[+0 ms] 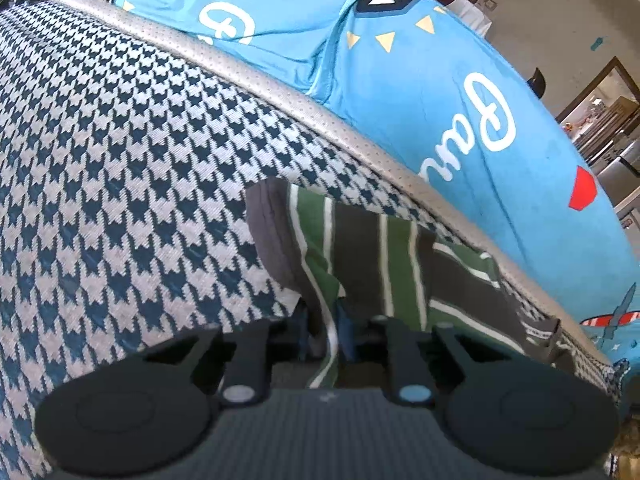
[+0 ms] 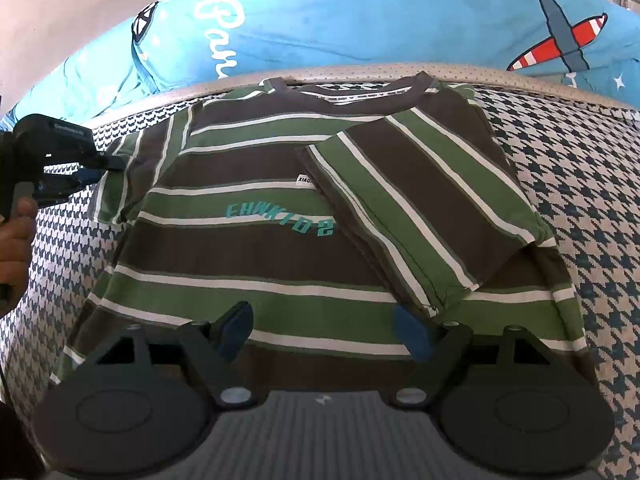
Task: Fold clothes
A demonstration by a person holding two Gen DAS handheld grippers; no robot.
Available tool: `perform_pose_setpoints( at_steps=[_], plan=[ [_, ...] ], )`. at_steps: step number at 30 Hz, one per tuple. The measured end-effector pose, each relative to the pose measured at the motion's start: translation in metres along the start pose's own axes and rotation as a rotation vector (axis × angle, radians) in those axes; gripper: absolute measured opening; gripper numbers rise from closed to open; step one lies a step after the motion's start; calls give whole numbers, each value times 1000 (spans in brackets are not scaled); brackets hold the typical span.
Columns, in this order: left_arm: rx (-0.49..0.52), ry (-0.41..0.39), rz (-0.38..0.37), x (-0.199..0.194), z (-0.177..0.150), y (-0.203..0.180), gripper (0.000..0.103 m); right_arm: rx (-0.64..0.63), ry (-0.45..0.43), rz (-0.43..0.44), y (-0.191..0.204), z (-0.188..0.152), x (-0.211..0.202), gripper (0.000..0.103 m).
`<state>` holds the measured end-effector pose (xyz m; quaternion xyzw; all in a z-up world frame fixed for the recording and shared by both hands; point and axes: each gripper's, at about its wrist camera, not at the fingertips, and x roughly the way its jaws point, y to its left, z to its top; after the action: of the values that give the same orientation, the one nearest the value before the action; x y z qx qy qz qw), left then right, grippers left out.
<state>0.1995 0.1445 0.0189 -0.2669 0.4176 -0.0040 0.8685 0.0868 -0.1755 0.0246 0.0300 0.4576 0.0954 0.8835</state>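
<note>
Left hand-held gripper (image 1: 324, 340) clamps the striped T-shirt (image 2: 280, 208) sleeve. Right hand-held gripper (image 2: 324, 330) hovers wide apart over the hem. Shirt lies on houndstooth mat (image 2: 580, 200).

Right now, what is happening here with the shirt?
A person is folding a striped shirt that lies flat on a houndstooth mat, with a blue sheet behind it. One sleeve is already folded in across the chest. The left gripper is shut on the other sleeve, at the shirt's far side in the right wrist view. The right gripper is open and hovers over the shirt's lower part, holding nothing.
</note>
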Motion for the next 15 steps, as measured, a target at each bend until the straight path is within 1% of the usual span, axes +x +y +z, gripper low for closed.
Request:
perform_pose_setpoints(
  at_steps=[3, 6, 9, 11, 13, 15],
  plan=[
    [12, -18, -32, -3, -3, -13, 16, 16, -2, 5, -2, 1, 0, 78],
    [74, -30, -73, -7, -7, -35, 16, 22, -4, 8, -3, 0, -1, 78],
    [154, -20, -147, -13, -18, -61, 16, 18, -5, 5, -2, 0, -1, 78],
    [224, 2, -197, -13, -30, -80, 16, 18, -4, 5, -2, 0, -1, 78],
    [297, 50, -255, -10, -45, -96, 16, 29, -5, 2, -4, 1, -1, 78],
    [342, 100, -282, -5, -61, -106, 19, 52, -11, 4, -7, 2, -2, 78]
  ],
)
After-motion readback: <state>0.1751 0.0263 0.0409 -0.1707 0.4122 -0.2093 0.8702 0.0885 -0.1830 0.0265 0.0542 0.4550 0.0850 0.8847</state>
